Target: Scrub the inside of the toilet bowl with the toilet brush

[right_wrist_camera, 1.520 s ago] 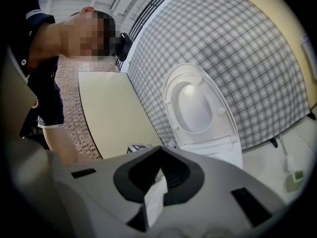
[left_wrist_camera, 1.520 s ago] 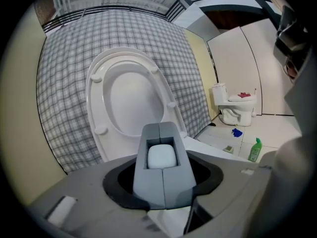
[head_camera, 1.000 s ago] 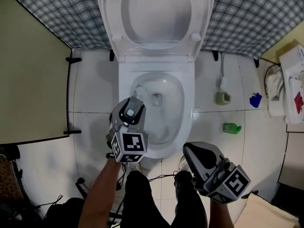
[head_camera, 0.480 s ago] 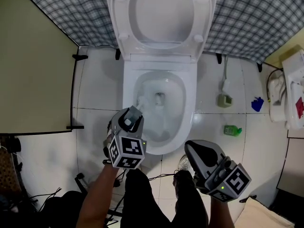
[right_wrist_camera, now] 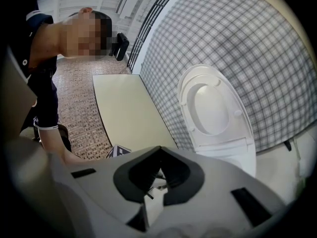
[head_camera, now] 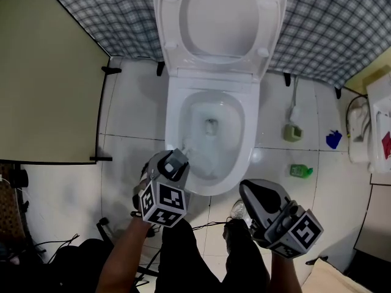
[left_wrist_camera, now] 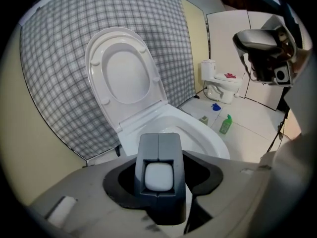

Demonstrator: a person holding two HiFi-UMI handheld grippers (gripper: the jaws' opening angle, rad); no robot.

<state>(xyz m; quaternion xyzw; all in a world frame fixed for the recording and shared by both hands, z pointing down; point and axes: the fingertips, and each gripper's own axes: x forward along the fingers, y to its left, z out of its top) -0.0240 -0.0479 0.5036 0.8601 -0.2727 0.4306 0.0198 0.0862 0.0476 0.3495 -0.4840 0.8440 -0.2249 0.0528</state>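
Toilet (head_camera: pixel 173 124) stands against the checked wall (head_camera: pixel 342 23), lid (head_camera: pixel 220 11) raised. Left hand-held gripper (head_camera: pixel 177 160) sits over the bowl's near left rim, angled down, jaws clamped on the white brush (left_wrist_camera: pixel 158 176), which reaches into the bowl there. Brush head cannot be made out. Right hand-held gripper (head_camera: pixel 252 195) is beside the bowl's front, jaws together, empty.
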